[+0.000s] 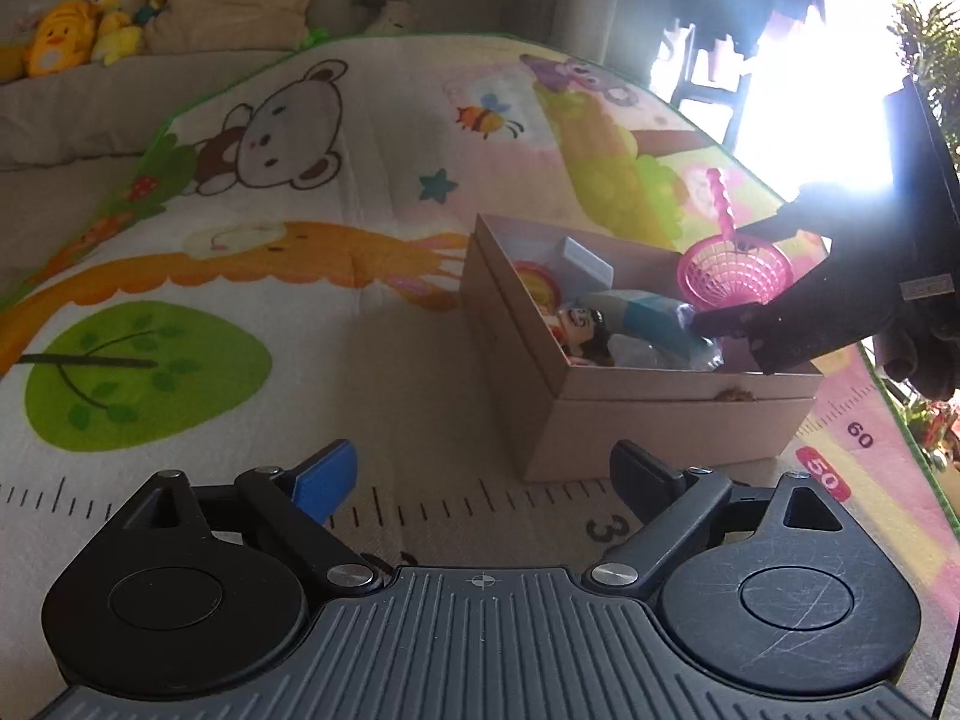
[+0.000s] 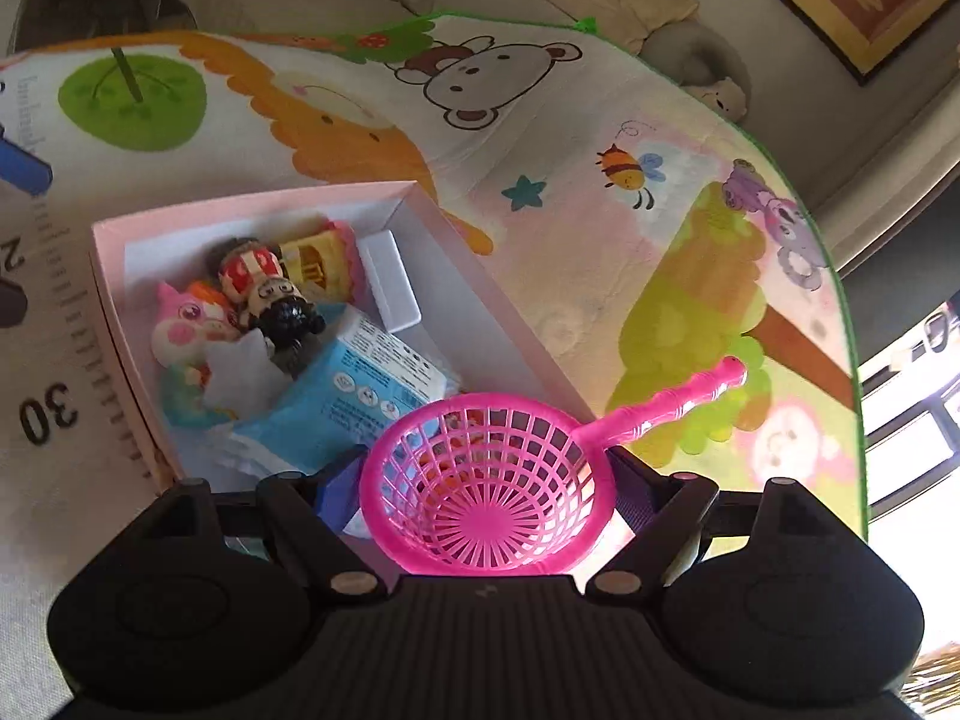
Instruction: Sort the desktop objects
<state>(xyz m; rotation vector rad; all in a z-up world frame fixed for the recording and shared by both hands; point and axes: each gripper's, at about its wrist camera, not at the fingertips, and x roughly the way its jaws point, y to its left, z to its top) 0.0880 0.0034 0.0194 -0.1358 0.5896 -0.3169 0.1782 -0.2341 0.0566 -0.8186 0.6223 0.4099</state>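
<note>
A pink cardboard box point(image 1: 660, 414) stands open on the play mat, right of centre in the left wrist view. Inside lie a blue pack point(image 2: 360, 390), a white block point(image 2: 393, 285), small figures point(image 2: 282, 300) and a pink pig toy point(image 2: 180, 324). My right gripper point(image 2: 486, 486) is shut on the bowl of a pink plastic strainer point(image 2: 480, 480), held over the box's near corner with its handle pointing up and to the right. The left wrist view shows that gripper point(image 1: 723, 276) and the strainer point(image 1: 735, 273) above the box's far side. My left gripper point(image 1: 483, 480) hangs open and holds nothing, just in front of the box.
A cartoon play mat point(image 1: 270, 300) with a ruler print covers the surface. Behind it runs a grey sofa point(image 1: 90, 102) with plush toys point(image 1: 60, 39) and a beige cushion point(image 1: 240, 6). A bright window point(image 1: 810, 90) and a plant point(image 1: 930, 42) are at the right.
</note>
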